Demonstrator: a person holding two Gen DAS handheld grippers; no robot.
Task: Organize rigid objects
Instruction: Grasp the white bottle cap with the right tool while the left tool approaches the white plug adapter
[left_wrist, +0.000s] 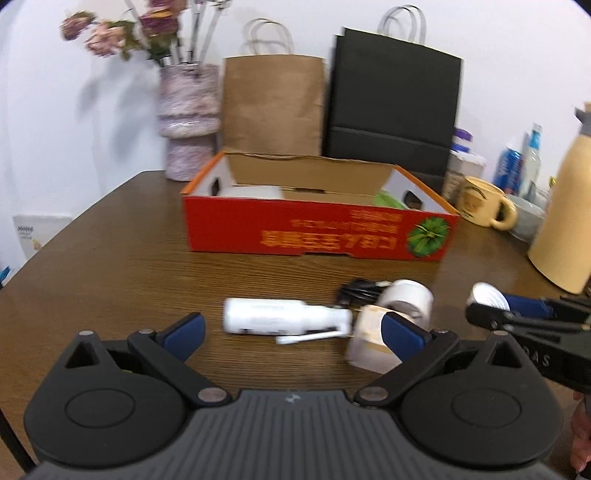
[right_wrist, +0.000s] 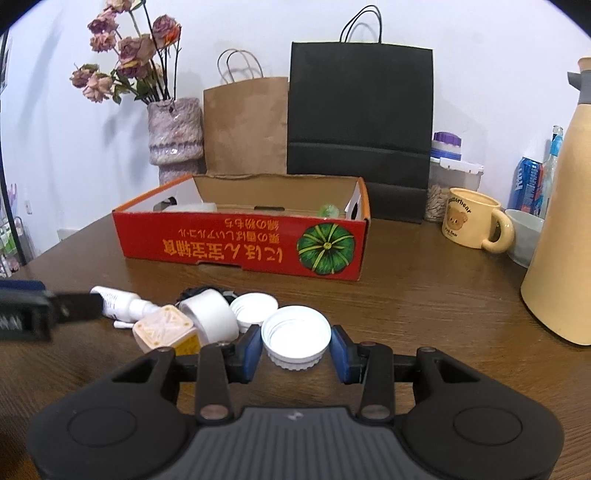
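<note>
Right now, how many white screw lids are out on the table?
2. One white lid sits between the right gripper fingers, nearest the camera. The other lid lies just behind it, beside the tape roll. More may hide inside the red box.

Counter (right_wrist: 424, 295) is dark brown wood grain with a soft sheen, looks laminate-smooth. The red box (right_wrist: 240, 242) is printed cardboard, slightly glossy outside, raw brown and matt inside with a ragged torn edge. Behind it, 2 paper bags: the brown bag (right_wrist: 245, 125) is rough kraft, the black bag (right_wrist: 360, 107) flat matt. The white cap (right_wrist: 295, 338) is smooth plastic with ribbed sides, same look on the spray bottle (left_wrist: 273, 316). The block (right_wrist: 164, 328) seems pale unfinished wood. Each claw, right claw (right_wrist: 295, 354) and left claw (left_wrist: 291, 330), is matt black plastic with blue rubbery-looking pads. Mug (right_wrist: 474, 223) is glossy ceramic, and the vase (right_wrist: 175, 129) looks knobbly, maybe knitted.
</note>
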